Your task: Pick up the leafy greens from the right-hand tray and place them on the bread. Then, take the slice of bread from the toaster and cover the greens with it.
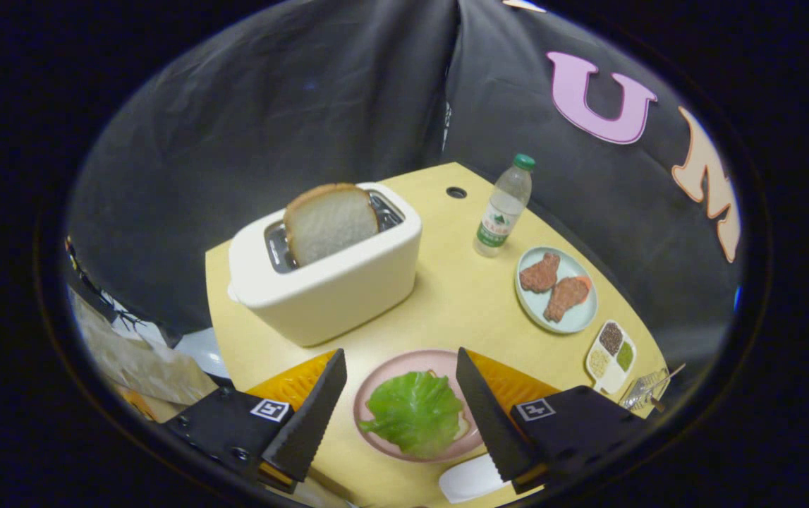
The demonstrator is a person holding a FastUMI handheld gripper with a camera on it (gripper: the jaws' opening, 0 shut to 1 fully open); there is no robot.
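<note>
On a yellow table (446, 303) walled by black cloth, the open gripper (401, 381) straddles greens (415, 410); toaster (326, 271) at 11 o'clock.

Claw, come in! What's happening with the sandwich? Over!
Claw open, empty, above the pink plate. Greens already on it. Bread slice waits in toaster. Path clear.

A staged recording booth; black cloth walls (291, 106) surround a small yellow table (460, 296) with toaster (326, 275) and plated food.
</note>
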